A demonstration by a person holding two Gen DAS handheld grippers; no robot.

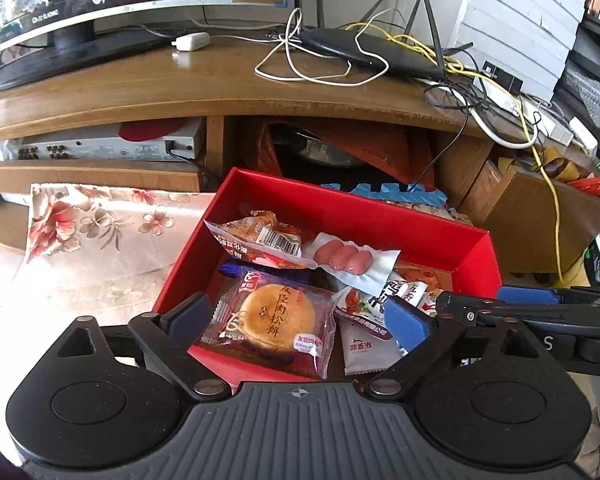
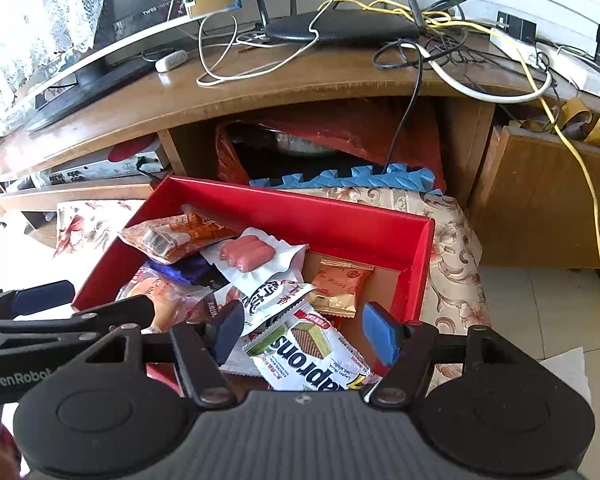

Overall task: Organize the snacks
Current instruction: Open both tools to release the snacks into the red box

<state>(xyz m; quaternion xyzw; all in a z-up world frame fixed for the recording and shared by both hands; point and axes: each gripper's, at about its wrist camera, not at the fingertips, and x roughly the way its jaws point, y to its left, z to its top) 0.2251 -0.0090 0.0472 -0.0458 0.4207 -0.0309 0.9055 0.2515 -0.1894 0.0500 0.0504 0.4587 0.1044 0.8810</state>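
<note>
The snacks are found gathered in a red box (image 1: 342, 210), which rests on a floral cloth (image 1: 100, 236) in front of a wooden TV stand (image 1: 220, 84). Toward the near left corner of the box a round meat-floss cake in a clear wrapper (image 1: 276, 320) lies flat. Behind it, against the far left wall, an orange barcoded packet (image 1: 260, 236) is propped on the pile, and a sealed pack of small sausages (image 1: 344, 260) lies across the middle. Nearer the right wall a gold-and-orange sachet (image 2: 340, 284) lies on the bare box floor, and a green-and-white wafer packet (image 2: 312, 348) overlaps the near edge. The packets are heaped without order, which suggests that sorting is at an early stage or that they were simply dropped in.

The left gripper (image 1: 296, 318) is held low over the near edge of the box, its jaws spread wide to either side of the cake and touching nothing. It is judged to be lined up either for picking the cake or after setting it down; which of these cannot be told.

The right gripper (image 2: 304, 330) is held likewise over the near right part of the box, jaws apart and straddling the wafer packet without clamping it. Each gripper is visible at the edge of the other's view, so the two are working close together and could collide.

On the stand top, a monitor (image 1: 60, 12), a router (image 2: 340, 28) and tangled cables (image 1: 320, 56) are noted, well apart from the box.
</note>
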